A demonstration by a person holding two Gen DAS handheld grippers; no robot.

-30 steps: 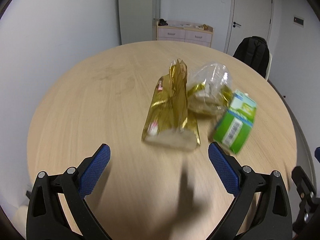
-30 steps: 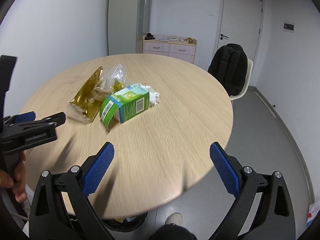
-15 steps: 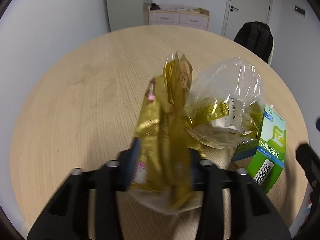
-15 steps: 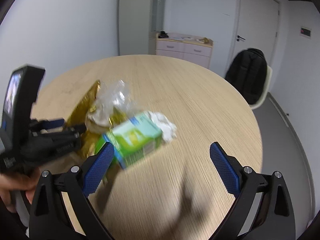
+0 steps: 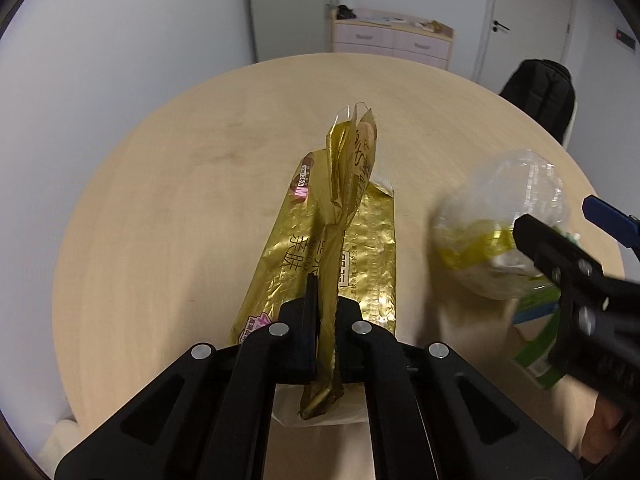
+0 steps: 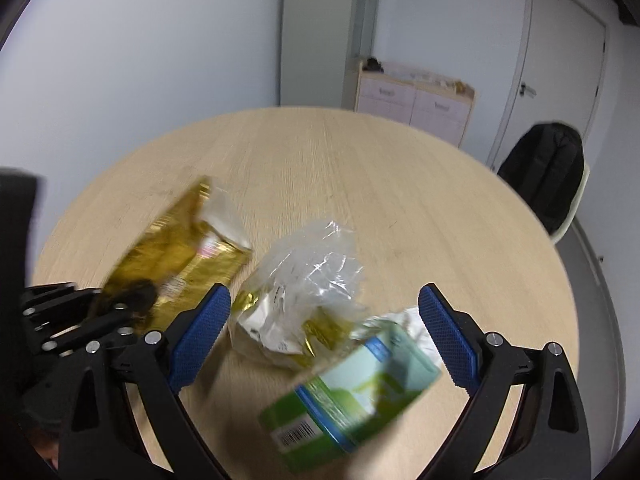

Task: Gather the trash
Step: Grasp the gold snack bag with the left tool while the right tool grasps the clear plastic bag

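Left wrist view: left claw (image 5: 326, 312) clamped on the raised fold of the gold wrapper (image 5: 340, 240), jaws just closed on it; crinkled foil lying mid-bench (image 5: 180, 200), not yet lifted.

Right wrist view: right claw (image 6: 324, 332) spread wide, holding nothing, poised over the clear plastic bag (image 6: 304, 280) and green carton (image 6: 352, 392). Everything left to collect; no bin visible.

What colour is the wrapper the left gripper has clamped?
Shiny gold, with a pink mark near its top; the wrapper shows best in the left wrist view.
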